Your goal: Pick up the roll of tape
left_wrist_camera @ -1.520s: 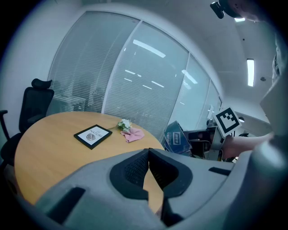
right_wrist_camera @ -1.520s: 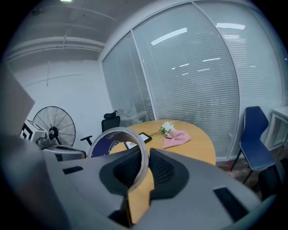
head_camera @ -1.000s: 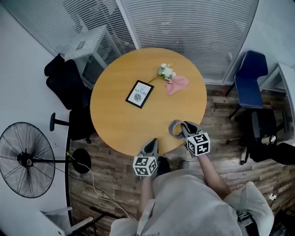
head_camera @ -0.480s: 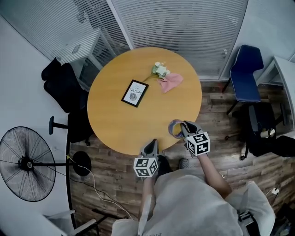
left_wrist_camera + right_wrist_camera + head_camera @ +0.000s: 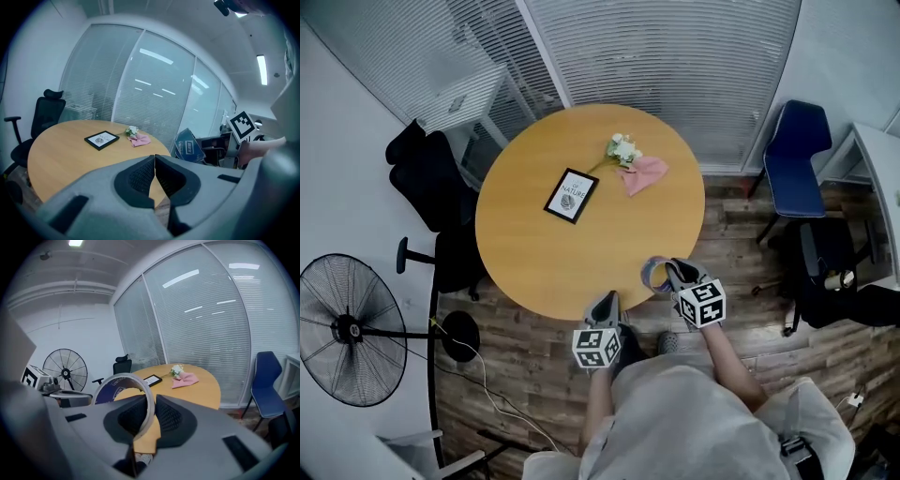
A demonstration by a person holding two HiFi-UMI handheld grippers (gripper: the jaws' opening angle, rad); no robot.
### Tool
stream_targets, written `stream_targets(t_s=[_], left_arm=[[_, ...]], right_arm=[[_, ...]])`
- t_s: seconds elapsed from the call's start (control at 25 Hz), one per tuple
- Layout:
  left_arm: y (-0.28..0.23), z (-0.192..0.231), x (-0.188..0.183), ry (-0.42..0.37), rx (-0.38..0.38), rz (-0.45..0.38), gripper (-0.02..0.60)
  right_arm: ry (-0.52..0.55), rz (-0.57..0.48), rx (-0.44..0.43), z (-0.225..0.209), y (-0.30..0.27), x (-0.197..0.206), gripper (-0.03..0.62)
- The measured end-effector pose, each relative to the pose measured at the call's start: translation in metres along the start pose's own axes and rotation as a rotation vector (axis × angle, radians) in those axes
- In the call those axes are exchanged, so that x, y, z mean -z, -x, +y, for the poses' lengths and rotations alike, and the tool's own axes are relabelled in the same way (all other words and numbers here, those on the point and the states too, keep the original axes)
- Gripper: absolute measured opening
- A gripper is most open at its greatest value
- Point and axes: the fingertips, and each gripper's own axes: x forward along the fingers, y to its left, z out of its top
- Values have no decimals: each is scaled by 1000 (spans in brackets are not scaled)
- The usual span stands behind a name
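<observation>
1. My left gripper [image 5: 606, 300], at the 6 o'clock edge of the round wooden table [image 5: 534, 253], has its jaws pressed together with nothing between them.
2. My right gripper [image 5: 674, 270], at 5 o'clock, is clamped on the roll of tape [image 5: 653, 274]. It pinches the ring's wall, and the roll stands upright at the table's near edge.
3. Just past the table's centre, toward 11 o'clock, lies a black picture frame [image 5: 571, 195].
4. At 1 o'clock, white flowers [image 5: 622, 148] touch a pink cloth [image 5: 643, 172].
5. Off the table, a fan [image 5: 342, 328] stands at 8 o'clock and a blue chair [image 5: 794, 159] at 2 o'clock.
</observation>
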Motion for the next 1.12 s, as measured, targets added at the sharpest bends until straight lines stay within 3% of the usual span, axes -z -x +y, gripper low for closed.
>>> stream_targets(t_s=[0.28, 0.76, 1.12], left_arm=[[3, -14, 9, -27, -12, 17, 11], [29, -11, 31, 31, -87, 11, 11], [23, -25, 26, 3, -55, 9, 11]], right_arm=[[-7, 31, -23, 2, 9, 15, 51], [15, 67, -79, 17, 12, 31, 51], [22, 51, -76, 15, 22, 28, 51]])
